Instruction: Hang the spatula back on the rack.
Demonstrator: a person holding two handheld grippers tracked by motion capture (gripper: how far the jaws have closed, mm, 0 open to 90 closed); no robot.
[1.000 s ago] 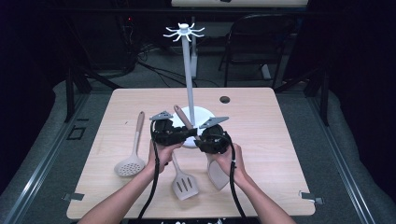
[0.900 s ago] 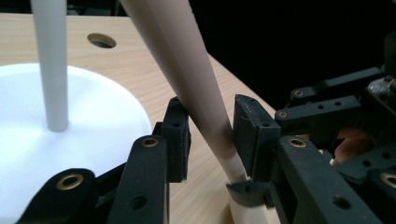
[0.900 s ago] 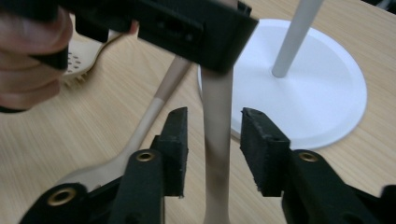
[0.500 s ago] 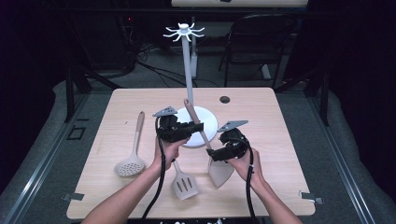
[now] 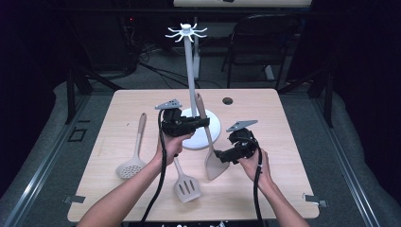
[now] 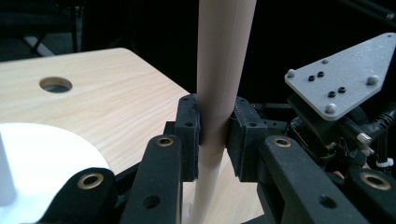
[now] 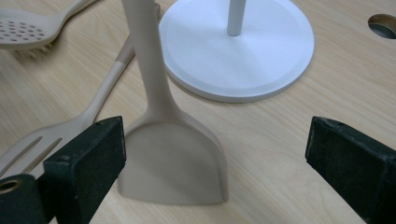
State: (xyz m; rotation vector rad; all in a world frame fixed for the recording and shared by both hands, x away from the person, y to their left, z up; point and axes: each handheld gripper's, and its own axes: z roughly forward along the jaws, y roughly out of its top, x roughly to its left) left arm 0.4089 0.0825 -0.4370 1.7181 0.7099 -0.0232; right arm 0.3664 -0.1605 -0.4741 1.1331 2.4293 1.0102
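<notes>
A beige spatula (image 5: 208,142) stands tilted, handle up, blade low over the table. My left gripper (image 5: 204,123) is shut on its handle (image 6: 217,93) beside the white stand's pole (image 5: 193,75); its jaws have just been closing on that handle. In the left gripper view the left gripper (image 6: 217,140) has both pads pressed on the handle. My right gripper (image 5: 220,154) is by the blade (image 7: 173,161), to its right. In its own view the right gripper (image 7: 217,158) is open; its jaws have just been opening, and they stand wide apart, the pads clear of the blade.
The white hanger stand has a round base (image 5: 213,127) and a hook crown (image 5: 186,32). A slotted turner (image 5: 186,185) and a skimmer spoon (image 5: 132,163) lie at the front left. A round hole (image 5: 228,100) sits in the tabletop behind the stand.
The right gripper has opened off the spatula and drawn away to the right. The left gripper has risen a little with the handle, tipping the spatula more upright.
</notes>
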